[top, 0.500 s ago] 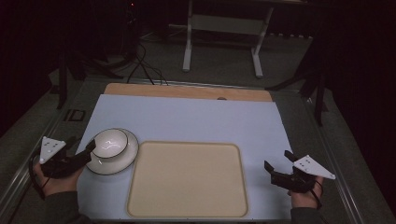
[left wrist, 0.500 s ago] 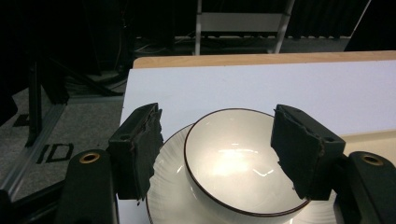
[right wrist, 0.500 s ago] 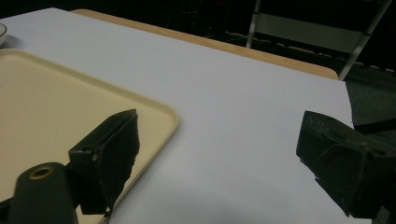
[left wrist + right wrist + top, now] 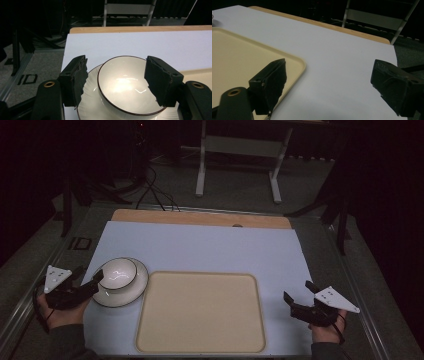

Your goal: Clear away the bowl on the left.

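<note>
Nearest, at the bottom of the high view, a person's two hands each hold a tool. So far the left tongs (image 4: 97, 279) are spread wide, one jaw on either side of the white bowl (image 4: 116, 274) without touching it, as the left gripper view shows. That bowl sits upright in a white plate (image 4: 131, 292) just left of the beige tray (image 4: 200, 312). The right tongs (image 4: 296, 296) are also spread and hold nothing, hovering over the pale tabletop (image 4: 210, 247) beside the tray's right edge. By my reading the work has barely begun: the bowl is framed but not yet pinched, and the tray lies bare. Closing on the bowl and moving it are likely left. Farther back stands a metal frame (image 4: 237, 150) in the dark.
</note>
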The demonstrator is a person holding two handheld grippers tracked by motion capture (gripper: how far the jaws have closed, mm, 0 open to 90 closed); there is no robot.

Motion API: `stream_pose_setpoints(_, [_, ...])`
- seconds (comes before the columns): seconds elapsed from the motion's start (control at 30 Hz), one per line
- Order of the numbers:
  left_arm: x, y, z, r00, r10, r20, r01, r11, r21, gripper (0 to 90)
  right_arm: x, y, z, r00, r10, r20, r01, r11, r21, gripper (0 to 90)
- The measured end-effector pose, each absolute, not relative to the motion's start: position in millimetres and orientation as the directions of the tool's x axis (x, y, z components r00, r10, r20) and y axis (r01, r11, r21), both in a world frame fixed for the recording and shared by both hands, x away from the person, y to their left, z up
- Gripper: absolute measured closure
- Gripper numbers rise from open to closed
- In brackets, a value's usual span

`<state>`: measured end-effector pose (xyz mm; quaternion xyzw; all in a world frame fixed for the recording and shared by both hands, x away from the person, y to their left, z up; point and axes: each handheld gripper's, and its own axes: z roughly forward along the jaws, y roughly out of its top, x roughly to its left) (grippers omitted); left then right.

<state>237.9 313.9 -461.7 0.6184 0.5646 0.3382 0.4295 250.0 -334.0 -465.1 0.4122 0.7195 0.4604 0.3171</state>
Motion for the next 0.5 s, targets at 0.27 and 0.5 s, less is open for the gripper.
stream_pose_setpoints(0.27, [245.1,313.8,-466.0,0.117,0.990,-0.072,0.437,0.014,0.899,37.2,249.9,-334.2,-464.7,-0.444,0.892,-0.080,0.299,0.232,0.926,12.8])
stream_pose_setpoints(0.5, [253.6,313.0,-472.1,0.104,0.990,-0.091,0.477,0.031,0.879,40.5,250.3,-333.0,-464.3,-0.439,0.895,-0.084,0.292,0.230,0.928,12.8])
